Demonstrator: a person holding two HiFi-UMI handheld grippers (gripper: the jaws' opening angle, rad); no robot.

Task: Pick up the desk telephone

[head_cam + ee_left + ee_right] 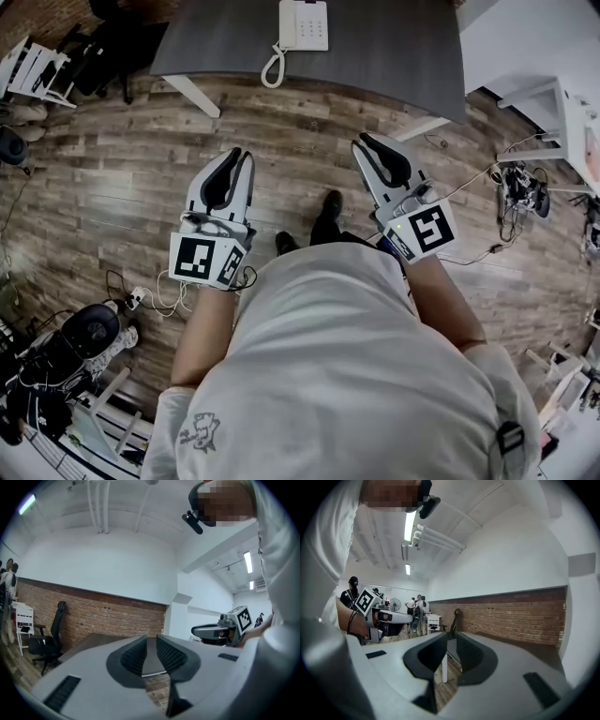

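White plastic, the desk telephone (304,25) sits at twelve o'clock in the head view, on the near part of a dark grey table (375,56). Its handset lies along its left side, and a coiled cord (273,67) loops off toward seven o'clock. The left gripper (242,155) is at about eleven o'clock of the picture's middle and the right gripper (361,141) at about one o'clock. Both hang over the wooden floor (112,187), point toward the table and are well apart from the phone. A dark shoe (331,203) shows between them.

In the left gripper view the ribbed pads stand a little apart, released, with nothing between them. Only the table's edge shows through the slit. A brick wall (108,616) runs behind, a black office chair (49,644) stands at nine o'clock, and the other gripper shows at three o'clock.

In the right gripper view the jaws are likewise slightly parted and hold nothing. A white table leg (444,670) and floor planks show in the gap. The other gripper is at nine o'clock, with people (417,604) standing far behind it. The telephone shows in neither gripper view.
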